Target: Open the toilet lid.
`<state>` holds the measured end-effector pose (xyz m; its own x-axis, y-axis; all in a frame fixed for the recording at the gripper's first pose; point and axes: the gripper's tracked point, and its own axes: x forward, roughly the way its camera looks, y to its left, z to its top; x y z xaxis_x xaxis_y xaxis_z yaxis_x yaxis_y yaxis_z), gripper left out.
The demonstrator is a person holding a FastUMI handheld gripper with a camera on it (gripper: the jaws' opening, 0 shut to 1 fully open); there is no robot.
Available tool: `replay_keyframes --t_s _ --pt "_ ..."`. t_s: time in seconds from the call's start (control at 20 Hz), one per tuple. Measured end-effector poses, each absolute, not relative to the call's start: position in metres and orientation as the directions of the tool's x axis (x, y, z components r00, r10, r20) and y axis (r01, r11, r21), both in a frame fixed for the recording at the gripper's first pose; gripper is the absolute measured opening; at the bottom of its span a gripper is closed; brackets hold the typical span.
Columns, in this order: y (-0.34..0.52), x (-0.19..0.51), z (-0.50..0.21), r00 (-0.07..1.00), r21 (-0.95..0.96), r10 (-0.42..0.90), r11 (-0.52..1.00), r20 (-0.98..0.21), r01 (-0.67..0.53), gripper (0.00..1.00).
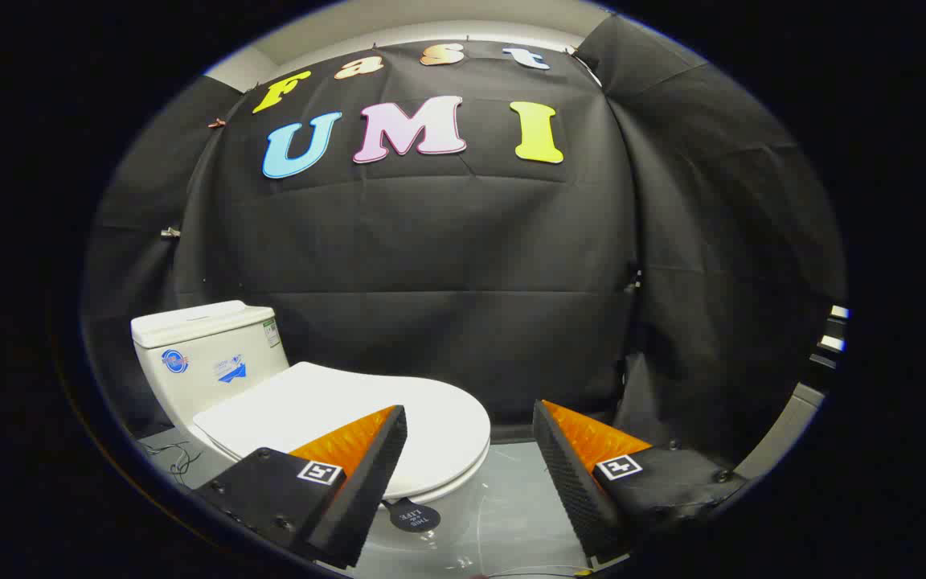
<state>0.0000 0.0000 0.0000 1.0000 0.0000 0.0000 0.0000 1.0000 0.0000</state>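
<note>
Ahead of fingers, gripper view: toilet lid (326, 406) lies shut flat on bowl, tank (206, 354) behind it. Lid looks like rigid smooth plastic, hinged at tank end, likely light but slippery; you hook under front rim nearest you. Gripper (469, 450) spread wide, holding nothing. Left finger (366, 474) overlaps lid's front edge, contact unclear; right finger (571, 474) hangs over floor (511, 507) beside bowl.

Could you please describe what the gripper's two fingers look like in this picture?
The gripper has two wedge-shaped fingers with black ridged foam pads on their inner faces and orange ribbed outer faces. Each sits on a black base fixed with small screws and carries a square black-and-white marker tag.
</note>
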Motion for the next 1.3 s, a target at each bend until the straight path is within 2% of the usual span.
replay_keyframes --t_s 0.8,1.3 --pt "0.004 0.002 -0.001 1.0 0.011 0.02 1.0 -0.008 -0.02 0.99" --pt "0.004 0.008 -0.037 0.991 0.069 0.028 0.997 -0.13 -0.02 0.99"
